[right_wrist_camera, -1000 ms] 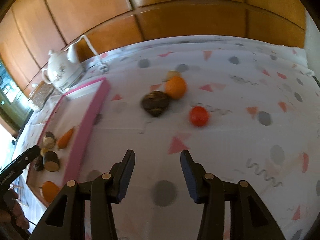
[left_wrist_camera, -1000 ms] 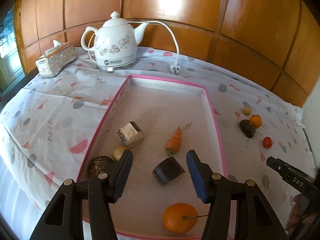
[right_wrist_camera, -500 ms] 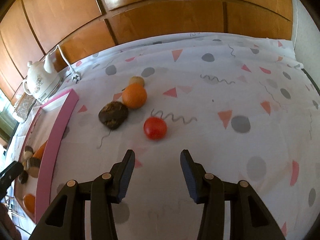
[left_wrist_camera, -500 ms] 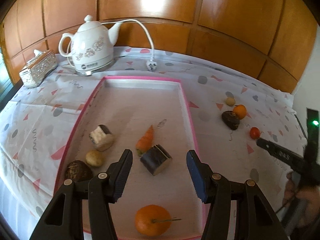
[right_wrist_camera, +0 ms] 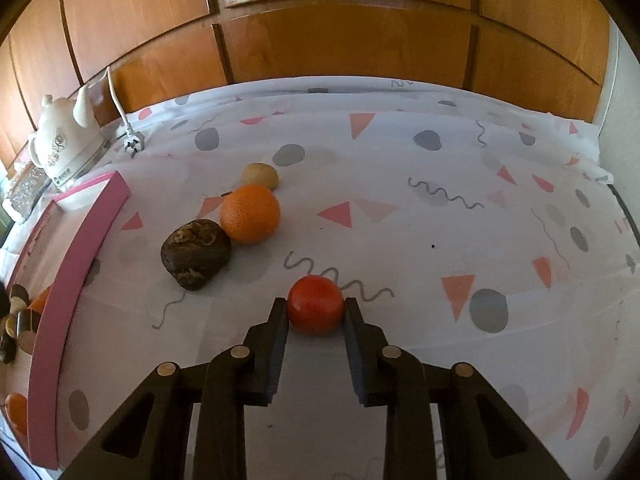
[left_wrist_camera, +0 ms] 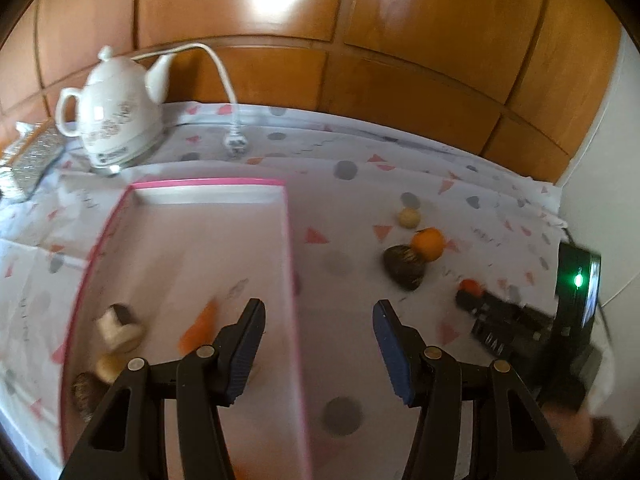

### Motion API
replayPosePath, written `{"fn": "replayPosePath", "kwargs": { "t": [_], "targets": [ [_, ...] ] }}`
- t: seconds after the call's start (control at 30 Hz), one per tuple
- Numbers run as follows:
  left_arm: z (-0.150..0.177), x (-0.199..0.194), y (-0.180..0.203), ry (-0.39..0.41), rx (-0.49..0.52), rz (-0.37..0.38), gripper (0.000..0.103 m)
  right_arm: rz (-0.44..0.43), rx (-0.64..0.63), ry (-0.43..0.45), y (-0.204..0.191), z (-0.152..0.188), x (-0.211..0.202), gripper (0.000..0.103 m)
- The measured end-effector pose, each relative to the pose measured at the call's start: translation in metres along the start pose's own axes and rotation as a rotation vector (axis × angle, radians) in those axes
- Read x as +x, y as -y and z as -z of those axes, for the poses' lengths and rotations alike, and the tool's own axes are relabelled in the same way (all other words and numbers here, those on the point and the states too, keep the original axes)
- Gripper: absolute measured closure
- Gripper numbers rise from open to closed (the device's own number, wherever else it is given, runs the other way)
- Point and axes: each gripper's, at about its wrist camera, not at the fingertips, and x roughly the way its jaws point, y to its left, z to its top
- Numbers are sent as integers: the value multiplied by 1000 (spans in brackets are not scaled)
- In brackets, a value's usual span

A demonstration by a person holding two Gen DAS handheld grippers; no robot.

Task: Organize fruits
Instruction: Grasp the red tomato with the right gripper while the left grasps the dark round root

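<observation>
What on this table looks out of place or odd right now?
Three pieces sit loose on the cloth outside the pink tray: an orange, a dark lumpy piece touching it, and a small tan one behind. The kettle's plug lies unplugged on the cloth.

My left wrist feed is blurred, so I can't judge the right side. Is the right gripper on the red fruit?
Observer: Yes. The right gripper has a finger on each side of the red fruit.
Operator: Lifted?
Observer: No, the fruit rests on the cloth, with both pads against it.
Operator: Anything crowding it?
Observer: No. The brown fruit and the orange lie side by side, apart from it, to its left.
</observation>
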Motion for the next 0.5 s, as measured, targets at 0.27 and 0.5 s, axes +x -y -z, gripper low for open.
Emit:
{"fn": "replayPosePath", "kwargs": {
  "t": [0.27,0.5],
  "targets": [
    [-24,36,35,-53,57,60,60,-26,2,23,4,2,-1,76],
    [-27,77,57,-151,122,73,57,-36,12,28,5,3,0,75]
  ]
}}
